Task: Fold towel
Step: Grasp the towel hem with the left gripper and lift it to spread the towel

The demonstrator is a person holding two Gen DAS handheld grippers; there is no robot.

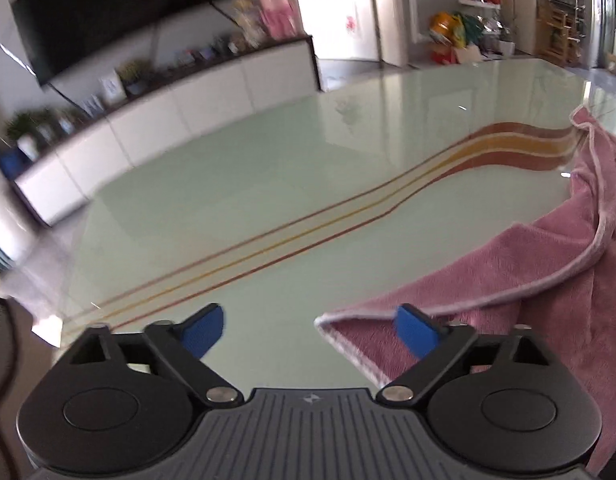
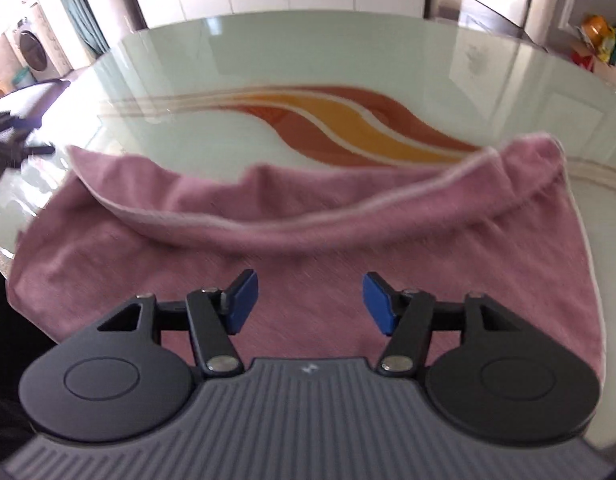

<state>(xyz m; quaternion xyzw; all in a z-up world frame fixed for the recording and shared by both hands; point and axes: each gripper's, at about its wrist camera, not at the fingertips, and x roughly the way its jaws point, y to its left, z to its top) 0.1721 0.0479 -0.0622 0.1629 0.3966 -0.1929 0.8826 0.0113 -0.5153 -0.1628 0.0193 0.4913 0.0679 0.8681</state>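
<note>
In the left wrist view, the left gripper (image 1: 310,330) sat at the bottom of the frame with its blue pads spread wide and nothing between them. The towel (image 1: 548,280) filled the right side, its white-hemmed corner lying on the surface (image 1: 228,184) just beside the right pad; the gripper seemed placed there to reach that corner. A further flap of towel rose toward the upper right, loosely turned over, so the fold looked only partly made. In the right wrist view, the right gripper (image 2: 308,302) hovered at lower centre, pads likewise spread and empty, directly over the towel (image 2: 308,240), which spread across the middle of the frame. Its far edge was rolled back toward the camera in a slack, uneven band, and the near part hung over the surface (image 2: 308,60) rim. Whether the pads touched the cloth could not be told. Motion blur softened both views.
</note>
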